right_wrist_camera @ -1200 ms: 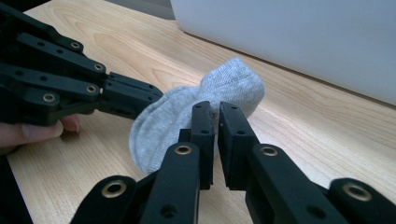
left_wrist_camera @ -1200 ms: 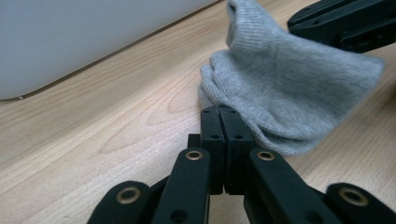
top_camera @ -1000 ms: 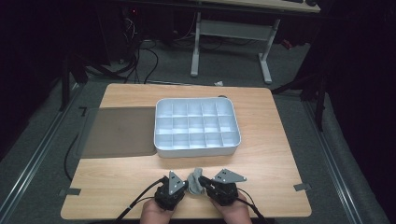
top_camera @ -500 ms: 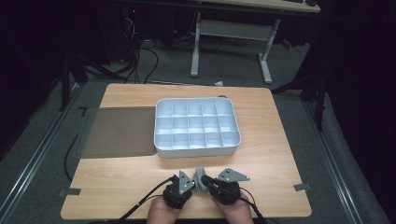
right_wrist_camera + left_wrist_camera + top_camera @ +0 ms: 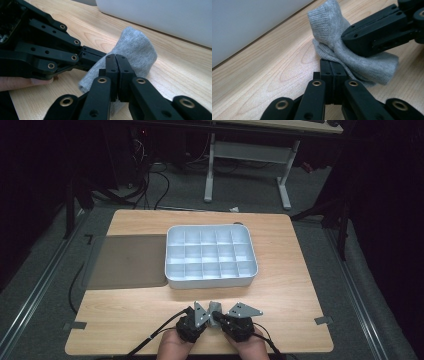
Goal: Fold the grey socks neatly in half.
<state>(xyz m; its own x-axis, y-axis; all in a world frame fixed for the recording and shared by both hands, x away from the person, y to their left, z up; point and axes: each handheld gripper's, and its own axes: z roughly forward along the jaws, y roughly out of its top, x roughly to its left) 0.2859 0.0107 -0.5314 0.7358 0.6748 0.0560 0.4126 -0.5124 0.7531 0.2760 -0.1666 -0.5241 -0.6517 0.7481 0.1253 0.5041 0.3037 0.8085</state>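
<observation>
Lying pinched between both jaws: grey cloth (image 5: pixel 352 53)

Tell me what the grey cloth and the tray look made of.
Cloth: soft knit fabric, probably cotton or a blend; fine ribbed weave shows and it bunches in loose folds.
Tray: likely moulded plastic, pale blue-white with a smooth, slightly glossy finish, thin dividers and rounded corners.

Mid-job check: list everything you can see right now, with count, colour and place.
sock: one, grey, bunched on the table's near edge, pinched by both grippers.
compartment tray: one, white, mid-table, cells look bare.
mat: one, dark grey, left of the tray, touching it.
table: one, light wood.
desk frame: one, white, on the floor behind.
left gripper: black, shut on the sock.
right gripper: black, shut on the sock.
hands: two, at the near edge.
</observation>
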